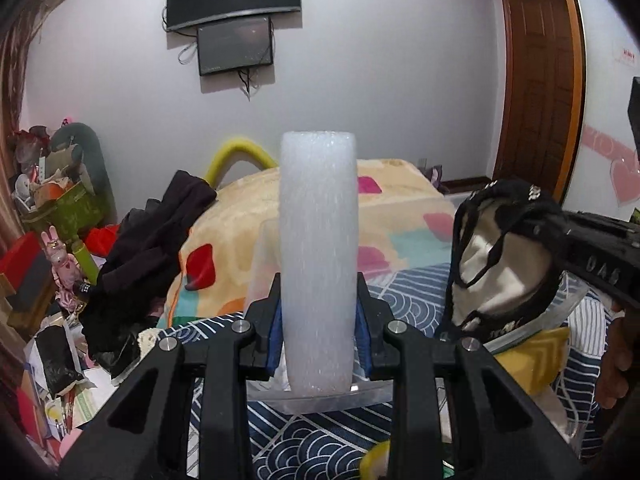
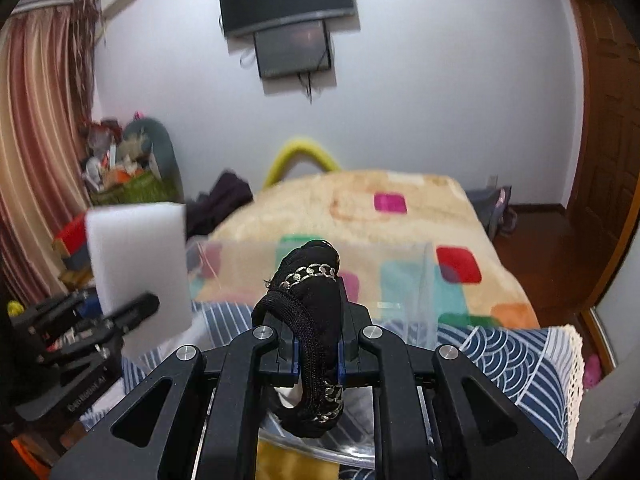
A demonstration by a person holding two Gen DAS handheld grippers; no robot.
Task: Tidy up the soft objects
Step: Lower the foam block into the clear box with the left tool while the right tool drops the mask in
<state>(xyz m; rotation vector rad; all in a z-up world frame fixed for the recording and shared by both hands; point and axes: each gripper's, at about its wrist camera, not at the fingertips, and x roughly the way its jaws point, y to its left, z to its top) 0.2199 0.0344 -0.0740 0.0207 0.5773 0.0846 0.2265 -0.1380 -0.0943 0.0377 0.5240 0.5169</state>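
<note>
Through the left wrist cam, the left claw (image 1: 319, 316) is clamped on a white foam block (image 1: 318, 248), long axis straight up, narrow edge facing the lens, held above a clear plastic box (image 1: 320, 398) on the blue wave-pattern cloth (image 1: 280, 432). Off to the right, the right claw's black body reaches in from the edge, level, carrying a black-and-cream fabric pouch (image 1: 504, 264).

Over on the right wrist cam, the right claw (image 2: 318, 344) is pinched tight on that pouch's black chain-trimmed edge (image 2: 312, 280), which runs up and away from the lens. The foam block (image 2: 138, 264) shows its broad face at left, upright.
</note>
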